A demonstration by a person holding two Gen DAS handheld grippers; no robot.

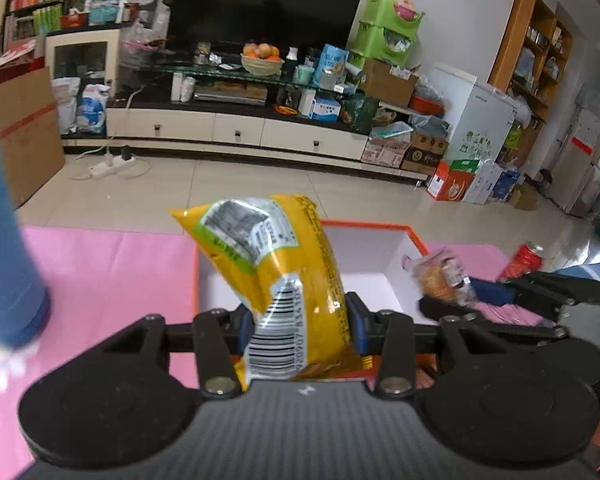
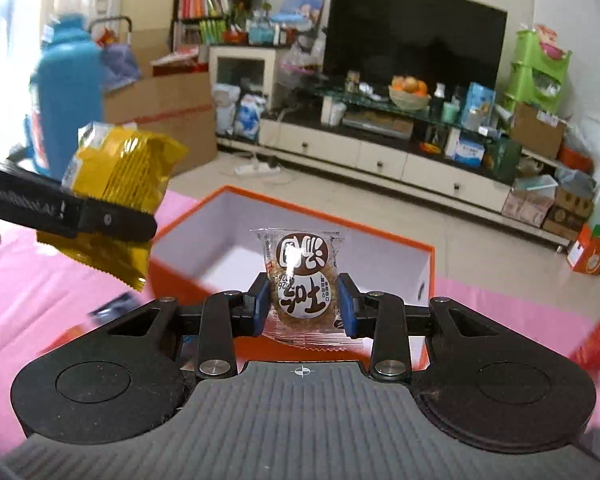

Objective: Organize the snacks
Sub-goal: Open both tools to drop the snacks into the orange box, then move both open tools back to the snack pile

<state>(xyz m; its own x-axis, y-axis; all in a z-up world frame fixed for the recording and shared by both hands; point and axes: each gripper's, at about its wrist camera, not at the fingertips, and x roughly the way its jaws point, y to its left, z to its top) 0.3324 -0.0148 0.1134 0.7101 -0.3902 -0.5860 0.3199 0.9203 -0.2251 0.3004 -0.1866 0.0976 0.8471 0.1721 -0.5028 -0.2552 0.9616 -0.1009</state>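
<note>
Left claw [image 1: 300, 320] clamps a crinkly yellow foil snack bag [image 1: 284, 276]; right claw [image 2: 303, 306] grips a clear-wrapped round brown biscuit [image 2: 303, 286]. Both hang over the orange-rimmed white cardboard box [image 2: 384, 264] (interior looks bare). Nothing boxed yet; a red packet [image 2: 596, 340] waits on the pink worktop.

Black television [image 2: 416, 36] above fruit bowl [image 2: 409, 94]; blue flask [image 2: 70, 84]

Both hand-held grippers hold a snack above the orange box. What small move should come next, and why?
Probably lower the right hand-held gripper a little, over the box. Its pads already clamp the clear-wrapped round cake, the white inside below looks empty, and the left hand-held gripper, clamping the yellow packet, is off to one side.
</note>
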